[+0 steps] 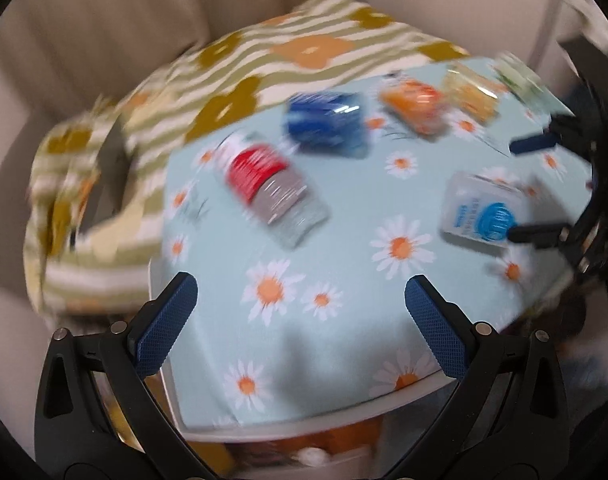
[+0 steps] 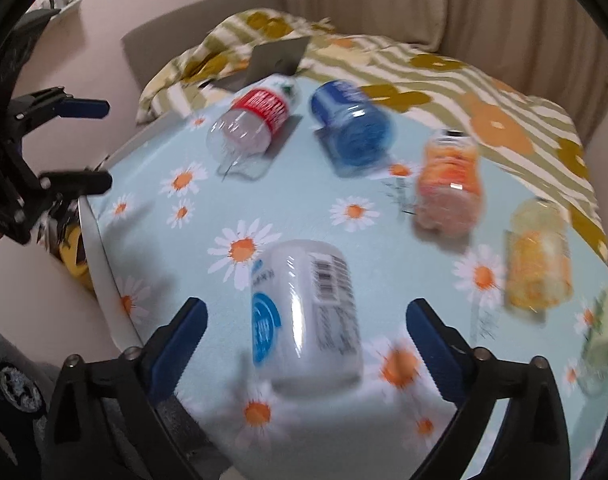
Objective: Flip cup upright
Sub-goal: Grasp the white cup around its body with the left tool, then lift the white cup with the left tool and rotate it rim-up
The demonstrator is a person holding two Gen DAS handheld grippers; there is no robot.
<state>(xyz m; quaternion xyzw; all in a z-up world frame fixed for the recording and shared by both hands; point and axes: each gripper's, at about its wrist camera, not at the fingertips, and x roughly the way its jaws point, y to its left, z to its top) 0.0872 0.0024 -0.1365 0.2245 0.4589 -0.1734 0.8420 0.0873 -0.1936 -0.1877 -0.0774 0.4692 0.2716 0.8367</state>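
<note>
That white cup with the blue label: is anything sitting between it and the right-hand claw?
Nothing visible does. The white cup lies straight ahead of the open right gripper, with only flowered tablecloth around it.

My left gripper [image 1: 299, 300] has its jaws spread wide, blue pads [image 1: 165, 320] facing each other, nothing between them; it hangs above the near edge of the table [image 1: 344, 408]. My right gripper [image 2: 306, 320] is just as wide open over the table's opposite side, one finger to either side of the cup [image 2: 304, 316] lying there, pads [image 2: 179, 340] clear of it (both views are blurred). Each gripper shows at the rim of the other's view, fingers apart.
</note>
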